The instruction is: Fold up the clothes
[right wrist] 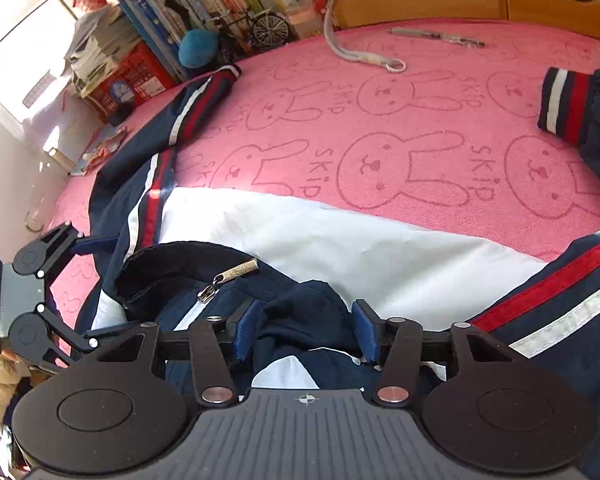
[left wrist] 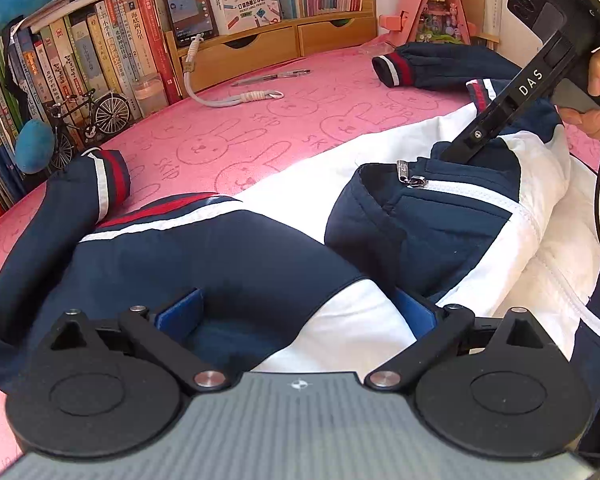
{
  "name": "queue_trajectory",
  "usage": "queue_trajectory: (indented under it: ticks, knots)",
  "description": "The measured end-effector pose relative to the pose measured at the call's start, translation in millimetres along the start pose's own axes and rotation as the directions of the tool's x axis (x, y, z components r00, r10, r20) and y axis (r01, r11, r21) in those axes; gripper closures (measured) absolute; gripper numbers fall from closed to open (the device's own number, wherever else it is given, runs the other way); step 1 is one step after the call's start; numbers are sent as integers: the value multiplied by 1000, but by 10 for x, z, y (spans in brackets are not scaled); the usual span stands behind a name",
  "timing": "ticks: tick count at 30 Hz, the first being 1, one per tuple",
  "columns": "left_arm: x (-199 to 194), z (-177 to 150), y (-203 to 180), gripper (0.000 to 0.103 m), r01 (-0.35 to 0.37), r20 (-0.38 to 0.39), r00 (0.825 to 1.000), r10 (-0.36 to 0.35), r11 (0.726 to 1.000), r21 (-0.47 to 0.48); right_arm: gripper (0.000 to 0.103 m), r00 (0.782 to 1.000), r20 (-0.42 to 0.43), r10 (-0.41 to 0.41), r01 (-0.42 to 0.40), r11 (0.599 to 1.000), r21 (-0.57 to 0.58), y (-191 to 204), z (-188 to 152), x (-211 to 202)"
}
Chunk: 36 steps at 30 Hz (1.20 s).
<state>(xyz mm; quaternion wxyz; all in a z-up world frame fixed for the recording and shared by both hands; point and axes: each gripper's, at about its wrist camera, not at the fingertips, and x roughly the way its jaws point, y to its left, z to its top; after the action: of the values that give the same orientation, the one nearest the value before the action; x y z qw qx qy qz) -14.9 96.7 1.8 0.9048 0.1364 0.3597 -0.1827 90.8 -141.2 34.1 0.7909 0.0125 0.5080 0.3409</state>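
Both jaws wide over jacket, "DAS" on right gripper, "SKIP" on pink mat

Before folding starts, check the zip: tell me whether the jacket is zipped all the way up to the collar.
No: the zipper pull sits below the open collar, which gapes above it on the jacket.

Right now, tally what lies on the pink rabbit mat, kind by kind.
Jacket: 1
Striped sleeve cuffs: 2
Pens: 2
White cord: 1
Zipper pull: 1
Total: 7
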Motion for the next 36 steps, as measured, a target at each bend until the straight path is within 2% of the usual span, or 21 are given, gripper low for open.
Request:
queue_trajectory:
  ticks: [2, 4, 7, 9, 10, 13, 18, 20, 22, 25, 27, 28, 30, 32, 33, 35, 36]
  knots:
    - [-87, 84, 54, 1, 6, 46, 999, -6, 1000, -15, 67, 1000, 27, 9, -5, 991, -132, 213, -134, -95]
    - [-159, 212, 138, 1, 29, 98, 995, -23, 998, -54, 68, 998, 65, 26, -5, 951, -308, 456, -329, -249]
    - [-175, 411, 264, 0, 112, 159, 983, -92, 986, -124, 68, 994, 100, 33, 16, 892, -452, 686, -555, -397]
    - [-96, 536, 283, 0, 185, 168, 973, -160, 972, -144, 68, 994, 101, 41, 11, 884, -468, 714, -644, -432]
    - [-49, 570, 250, 0, 182, 163, 974, -159, 974, -134, 68, 994, 99, 48, 4, 882, -470, 716, -691, -451]
    - [141, 631, 91, 0, 117, 112, 988, -107, 989, -87, 67, 993, 100, 67, -12, 884, -467, 670, -790, -498]
    - [352, 507, -104, 0, 76, 6, 997, -76, 997, -12, 64, 991, 107, 79, -17, 874, -486, 613, -943, -594]
    - [360, 407, -162, 0, 59, -19, 998, -59, 998, 19, 58, 990, 110, 87, -19, 861, -507, 627, -989, -650]
    - [336, 318, -209, 0, 40, -31, 999, -38, 998, 47, 46, 984, 131, 121, -36, 855, -518, 619, -995, -745]
    - [296, 226, -242, 0, 23, -38, 999, -20, 998, 60, 36, 957, 198, 210, -96, 880, -465, 522, -895, -908]
    - [281, 193, -234, 0, 23, -42, 999, -22, 999, 45, 29, 946, 260, 195, -79, 914, -398, 461, -783, -944]
    - [274, 177, -229, 0, 24, -45, 999, -22, 999, 38, 28, 946, 293, 139, -35, 941, -336, 422, -680, -922]
    - [261, 145, -220, 0, 26, -49, 998, -24, 999, 22, 28, 955, 294, 35, 33, 974, -223, 340, -476, -784]
    - [236, 119, -224, 0, 19, -46, 999, -18, 1000, 18, 30, 976, 204, -72, 100, 987, -129, 284, -293, -535]
    - [219, 107, -228, 0, 16, -43, 999, -15, 1000, 18, 35, 985, 133, -107, 121, 988, -100, 257, -229, -391]
    - [183, 83, -234, 0, 9, -38, 999, -8, 1000, 19, 48, 996, 11, -92, 93, 993, -75, 223, -188, -165]
    - [173, 106, -218, 0, 12, -28, 1000, -12, 1000, 11, 62, 997, -24, -67, 65, 996, -54, 213, -213, -122]
